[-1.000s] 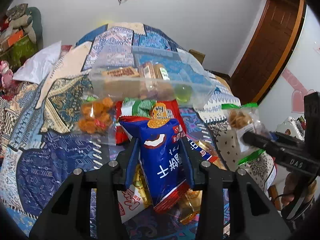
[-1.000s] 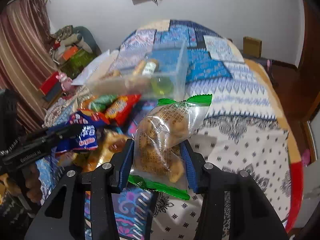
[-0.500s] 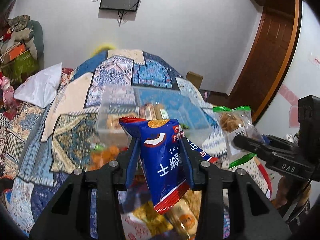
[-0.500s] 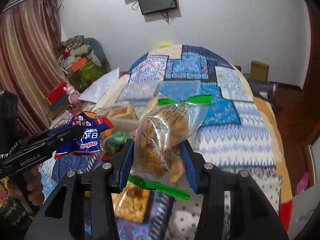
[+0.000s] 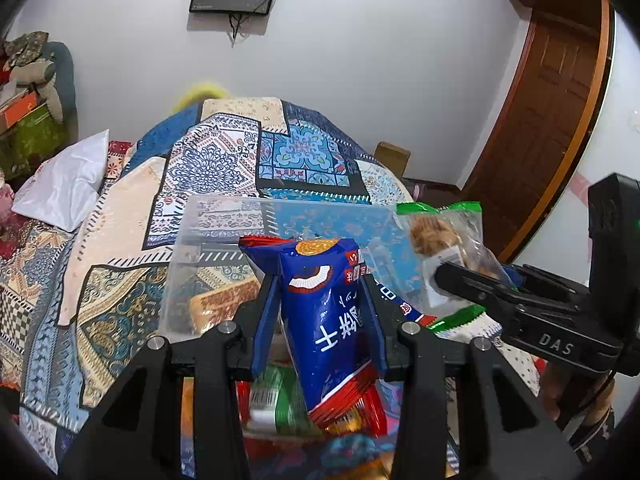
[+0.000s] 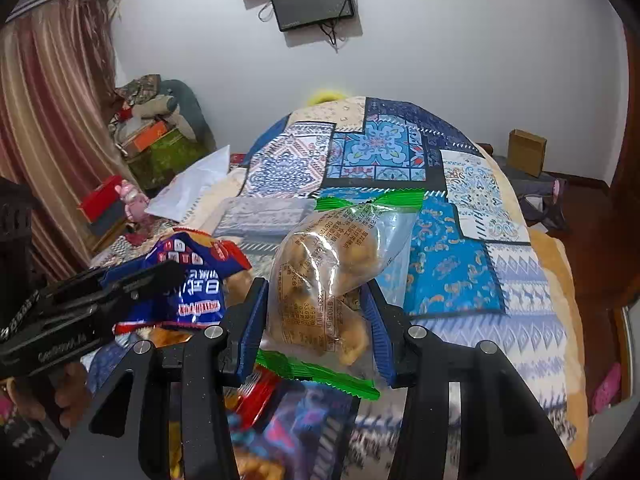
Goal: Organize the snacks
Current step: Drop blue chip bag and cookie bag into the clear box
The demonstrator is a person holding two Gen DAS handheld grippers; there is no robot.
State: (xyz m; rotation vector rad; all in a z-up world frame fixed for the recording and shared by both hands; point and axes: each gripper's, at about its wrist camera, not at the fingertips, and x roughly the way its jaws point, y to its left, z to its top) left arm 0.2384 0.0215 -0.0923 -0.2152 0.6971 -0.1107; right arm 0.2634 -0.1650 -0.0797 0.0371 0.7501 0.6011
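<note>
Left gripper and right gripper: black angular frames, blue ribbed finger pads, silver screws (white lettering on side).

Patchwork quilt, wall screen, wooden door.

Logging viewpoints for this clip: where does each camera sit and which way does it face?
Left wrist: rides the left gripper, facing along its fingers over the bed to the clear plastic bin and wall; it grips a blue snack packet; right gripper enters at right.
Right wrist: rides the right gripper, facing up the quilt; it grips a clear green-edged snack bag; left gripper and fist at left.
Shared: both packets, bin, quilt, wall screens.
</note>
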